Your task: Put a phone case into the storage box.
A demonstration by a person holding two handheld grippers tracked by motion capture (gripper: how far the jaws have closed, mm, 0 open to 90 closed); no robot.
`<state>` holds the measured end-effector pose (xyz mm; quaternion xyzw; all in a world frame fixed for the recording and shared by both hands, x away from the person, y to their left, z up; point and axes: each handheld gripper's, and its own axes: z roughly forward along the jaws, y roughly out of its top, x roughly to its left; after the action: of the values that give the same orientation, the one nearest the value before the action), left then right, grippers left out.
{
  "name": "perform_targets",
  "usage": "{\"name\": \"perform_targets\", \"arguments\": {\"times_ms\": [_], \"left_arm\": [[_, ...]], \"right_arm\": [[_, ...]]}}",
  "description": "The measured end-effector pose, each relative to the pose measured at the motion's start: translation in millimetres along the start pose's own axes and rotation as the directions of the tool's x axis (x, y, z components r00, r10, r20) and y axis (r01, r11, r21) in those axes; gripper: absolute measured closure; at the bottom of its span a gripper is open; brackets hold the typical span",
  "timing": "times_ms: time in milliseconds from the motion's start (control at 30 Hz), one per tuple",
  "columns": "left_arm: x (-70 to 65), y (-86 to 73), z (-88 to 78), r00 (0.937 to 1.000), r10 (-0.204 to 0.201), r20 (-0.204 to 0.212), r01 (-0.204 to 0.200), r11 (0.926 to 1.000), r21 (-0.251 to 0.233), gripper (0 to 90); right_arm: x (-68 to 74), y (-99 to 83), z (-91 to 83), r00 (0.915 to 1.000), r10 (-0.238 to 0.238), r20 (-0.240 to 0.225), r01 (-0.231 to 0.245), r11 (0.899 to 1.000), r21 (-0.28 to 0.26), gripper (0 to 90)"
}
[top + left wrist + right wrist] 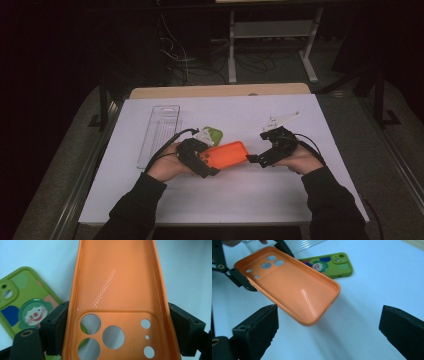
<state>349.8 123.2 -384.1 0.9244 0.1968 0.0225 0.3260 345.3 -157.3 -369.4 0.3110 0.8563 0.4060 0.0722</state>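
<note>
An orange phone case (227,154) hangs a little above the white table, its hollow inside facing up. My left gripper (207,162) is shut on its camera-hole end; in the left gripper view both pads press the sides of the orange case (115,285). My right gripper (257,147) stands open just off the free end of the case. In the right gripper view the orange case (294,287) lies ahead of the wide-apart jaws, with none of it between the pads. A green cartoon phone case (214,134) lies flat behind the left gripper.
A clear plastic tray (160,132) lies lengthways at the left of the white sheet (280,195). The green case (329,265) sits just beyond the orange one. A wooden table edge (220,91) runs along the back, and dark floor with cables lies beyond.
</note>
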Motion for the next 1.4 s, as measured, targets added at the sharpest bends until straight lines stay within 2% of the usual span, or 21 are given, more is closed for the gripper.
{"name": "perform_targets", "arguments": {"times_ms": [33, 167, 200, 300, 400, 533, 633, 667, 700, 733, 767, 900, 967, 1100, 1133, 1167, 1200, 1233, 1267, 1400], "left_arm": [[1.1, -0.3, -0.9, 1.0000, 0.007, -0.006, -0.007, 1.0000, 0.006, 15.9], [3.2, -0.1, -3.6, 0.9995, -0.016, -0.028, 0.016, 0.9999, 0.002, 15.9], [1.7, -0.8, -4.3, 0.9981, -0.048, -0.039, 0.048, 0.9988, -0.004, 15.9], [3.2, -2.0, -6.7, 0.9978, -0.053, -0.040, 0.053, 0.9986, -0.002, 15.9], [5.2, -2.7, -7.8, 0.9974, -0.055, -0.047, 0.055, 0.9985, 0.001, 15.9], [5.2, -2.8, -8.3, 0.9968, -0.061, -0.053, 0.061, 0.9981, 0.002, 15.9], [5.3, -2.5, -10.5, 0.9964, -0.062, -0.057, 0.061, 0.9981, -0.006, 15.9], [3.8, -2.6, -9.8, 0.9943, -0.092, -0.054, 0.090, 0.9954, -0.033, 15.9], [6.4, -2.7, -12.4, 0.9964, -0.064, -0.056, 0.063, 0.9980, -0.008, 15.9], [4.3, -3.0, -11.0, 0.9933, -0.101, -0.056, 0.099, 0.9943, -0.040, 15.9], [6.0, -3.4, -12.6, 0.9951, -0.081, -0.057, 0.080, 0.9966, -0.022, 15.9], [5.7, -3.5, -13.8, 0.9952, -0.082, -0.055, 0.080, 0.9965, -0.023, 15.9], [5.2, -3.3, -13.8, 0.9953, -0.081, -0.053, 0.080, 0.9965, -0.024, 15.9], [5.2, -3.3, -13.9, 0.9953, -0.082, -0.051, 0.081, 0.9964, -0.025, 15.9], [5.2, -3.3, -14.0, 0.9954, -0.081, -0.050, 0.080, 0.9965, -0.024, 15.9], [3.7, -3.1, -12.9, 0.9936, -0.102, -0.048, 0.100, 0.9940, -0.042, 15.9], [3.6, -2.7, -13.1, 0.9935, -0.102, -0.050, 0.100, 0.9940, -0.044, 15.9], [5.3, -2.5, -14.6, 0.9957, -0.077, -0.050, 0.076, 0.9968, -0.021, 15.9], [5.4, -2.3, -14.8, 0.9960, -0.074, -0.051, 0.073, 0.9971, -0.021, 15.9], [6.2, -2.8, -15.0, 0.9954, -0.082, -0.050, 0.080, 0.9962, -0.034, 15.9]], "right_arm": [[-0.3, -1.8, 0.5, 0.9999, 0.009, 0.015, -0.009, 1.000, -0.009, 1.6], [1.8, -12.5, 4.5, 0.9964, 0.062, 0.058, -0.061, 0.998, -0.025, 1.5], [2.5, -14.8, 5.5, 0.9957, 0.064, 0.068, -0.062, 0.998, -0.027, 1.3], [4.7, -25.1, 8.5, 0.9895, 0.082, 0.118, -0.080, 0.996, -0.029, 0.5], [7.5, -34.7, 10.1, 0.9826, 0.127, 0.135, -0.121, 0.991, -0.054, 0.4], [11.1, -42.6, 13.0, 0.9779, 0.140, 0.155, -0.130, 0.989, -0.070, 0.4], [10.8, -43.2, 13.7, 0.9780, 0.127, 0.166, -0.115, 0.990, -0.079, 0.4], [11.6, -42.9, 14.3, 0.9768, 0.135, 0.166, -0.121, 0.989, -0.087, 0.4], [12.8, -42.8, 14.7, 0.9760, 0.140, 0.167, -0.126, 0.988, -0.091, 0.4], [12.9, -43.2, 15.4, 0.9762, 0.129, 0.174, -0.115, 0.989, -0.089, 0.4], [14.0, -43.1, 16.6, 0.9753, 0.131, 0.178, -0.117, 0.989, -0.086, 0.4], [17.8, -43.0, 22.0, 0.9764, 0.080, 0.201, -0.069, 0.996, -0.059, 0.4], [19.3, -42.7, 23.0, 0.9781, 0.066, 0.197, -0.057, 0.997, -0.052, 0.4], [21.4, -41.9, 24.6, 0.9753, 0.037, 0.218, -0.027, 0.998, -0.049, 0.4], [21.3, -41.9, 24.8, 0.9741, 0.017, 0.225, -0.009, 0.999, -0.038, 0.4], [22.1, -41.6, 25.1, 0.9741, 0.010, 0.226, -0.002, 0.999, -0.035, 0.4], [22.6, -41.4, 25.1, 0.9746, 0.002, 0.224, 0.005, 1.000, -0.031, 0.4], [23.2, -41.2, 25.0, 0.9730, -0.013, 0.230, 0.020, 0.999, -0.028, 0.4], [23.5, -41.2, 25.0, 0.9719, -0.021, 0.235, 0.028, 0.999, -0.025, 0.4], [25.0, -40.6, 25.9, 0.9675, -0.060, 0.246, 0.066, 0.998, -0.017, 0.4]]}}
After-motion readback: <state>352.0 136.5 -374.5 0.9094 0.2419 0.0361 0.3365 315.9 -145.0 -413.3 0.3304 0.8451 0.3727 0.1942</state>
